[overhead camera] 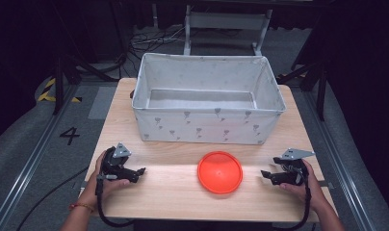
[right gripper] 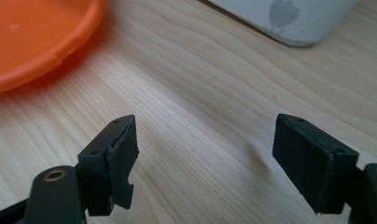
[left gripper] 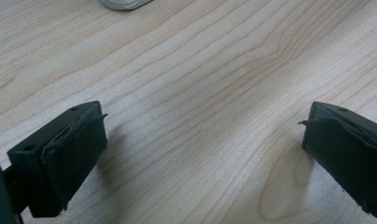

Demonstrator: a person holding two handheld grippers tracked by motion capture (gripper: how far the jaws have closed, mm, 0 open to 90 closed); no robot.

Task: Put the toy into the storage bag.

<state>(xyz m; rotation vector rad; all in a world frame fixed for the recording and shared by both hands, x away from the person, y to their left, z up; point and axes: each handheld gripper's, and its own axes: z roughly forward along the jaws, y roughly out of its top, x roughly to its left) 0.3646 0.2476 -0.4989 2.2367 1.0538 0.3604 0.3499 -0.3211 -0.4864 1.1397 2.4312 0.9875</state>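
Both the left gripper (overhead camera: 140, 171) and right gripper (overhead camera: 265, 174) are being held with fingers open and empty. The flat orange plate (overhead camera: 220, 172) is lying flush on the counter (overhead camera: 173, 192), so slipping from a shallow rim pinch is being risked.

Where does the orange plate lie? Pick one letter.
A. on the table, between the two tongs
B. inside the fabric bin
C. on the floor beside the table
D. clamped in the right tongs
A: the orange plate rests flat on the table in front of the fabric bin, with the left tongs and right tongs open and apart from it on either side.
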